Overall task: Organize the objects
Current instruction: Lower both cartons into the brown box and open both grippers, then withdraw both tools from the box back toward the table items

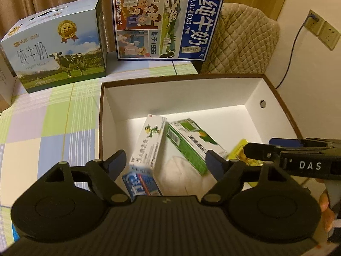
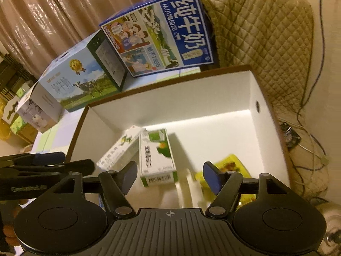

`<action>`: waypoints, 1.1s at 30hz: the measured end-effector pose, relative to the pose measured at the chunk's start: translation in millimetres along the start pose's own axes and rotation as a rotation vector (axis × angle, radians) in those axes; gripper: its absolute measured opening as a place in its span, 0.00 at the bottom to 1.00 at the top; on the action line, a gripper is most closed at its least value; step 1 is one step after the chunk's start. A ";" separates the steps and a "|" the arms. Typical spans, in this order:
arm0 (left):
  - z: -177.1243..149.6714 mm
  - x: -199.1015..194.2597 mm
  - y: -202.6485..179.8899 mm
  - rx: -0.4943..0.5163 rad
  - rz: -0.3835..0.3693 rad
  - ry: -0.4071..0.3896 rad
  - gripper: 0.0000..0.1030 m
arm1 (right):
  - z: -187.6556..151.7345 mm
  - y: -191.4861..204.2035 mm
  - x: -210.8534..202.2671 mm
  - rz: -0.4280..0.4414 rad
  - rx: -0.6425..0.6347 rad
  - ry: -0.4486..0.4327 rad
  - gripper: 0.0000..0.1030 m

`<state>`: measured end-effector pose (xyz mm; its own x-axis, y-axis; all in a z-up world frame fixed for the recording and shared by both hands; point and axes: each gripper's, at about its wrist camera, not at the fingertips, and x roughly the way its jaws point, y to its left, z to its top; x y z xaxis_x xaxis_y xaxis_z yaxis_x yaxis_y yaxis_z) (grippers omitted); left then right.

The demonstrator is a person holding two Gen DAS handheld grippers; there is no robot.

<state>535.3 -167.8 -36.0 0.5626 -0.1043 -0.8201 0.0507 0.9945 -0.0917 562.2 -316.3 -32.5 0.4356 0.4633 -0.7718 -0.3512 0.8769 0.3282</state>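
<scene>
Inside box (image 1: 275,93): white carton (image 1: 149,143), green carton (image 1: 187,147) at its 3 o'clock, yellow packet (image 1: 238,149) farther right.
My left gripper (image 1: 166,160): spread wide, holding nothing.
My right gripper (image 2: 169,176): spread wide, holding nothing.

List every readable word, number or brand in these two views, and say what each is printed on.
"纯牛奶", "始于1956": blue milk carton, printed sideways.
"3.6" on a gold medal, "纯牛奶": pale milk carton with the cow.
"DAS": right gripper, in the left wrist view.
Small boxes in the white box, the white one and the green one: print too blurred to read.
</scene>
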 end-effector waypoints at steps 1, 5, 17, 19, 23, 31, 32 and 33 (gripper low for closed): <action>-3.5 -4.5 -0.1 -0.003 0.000 -0.003 0.82 | -3.0 -0.5 -3.2 -0.003 -0.001 0.000 0.65; -16.8 -20.6 0.0 -0.016 -0.008 -0.007 0.82 | -16.5 -1.1 -17.1 0.002 0.006 -0.002 0.67; -56.0 -61.8 -9.5 -0.018 0.017 -0.027 0.85 | -45.3 11.8 -51.9 0.036 -0.015 -0.035 0.68; -62.8 -67.7 -9.8 -0.027 0.022 -0.026 0.85 | -49.9 14.7 -56.1 0.045 -0.021 -0.037 0.68; -79.3 -80.4 -8.7 -0.042 0.028 -0.023 0.87 | -61.5 23.1 -63.8 0.063 -0.035 -0.035 0.68; -108.6 -99.6 2.8 -0.063 0.031 -0.013 0.87 | -90.3 42.8 -75.3 0.067 -0.038 -0.018 0.68; -112.1 -102.1 5.3 -0.062 0.029 -0.013 0.87 | -94.2 46.3 -76.3 0.063 -0.037 -0.016 0.68; -115.2 -104.2 7.4 -0.062 0.027 -0.013 0.87 | -98.2 50.1 -77.1 0.059 -0.037 -0.014 0.68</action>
<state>382.0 -150.7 -16.2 0.5741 -0.0772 -0.8151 -0.0151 0.9944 -0.1049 429.7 -320.7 -10.0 0.4247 0.5160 -0.7439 -0.4066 0.8428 0.3525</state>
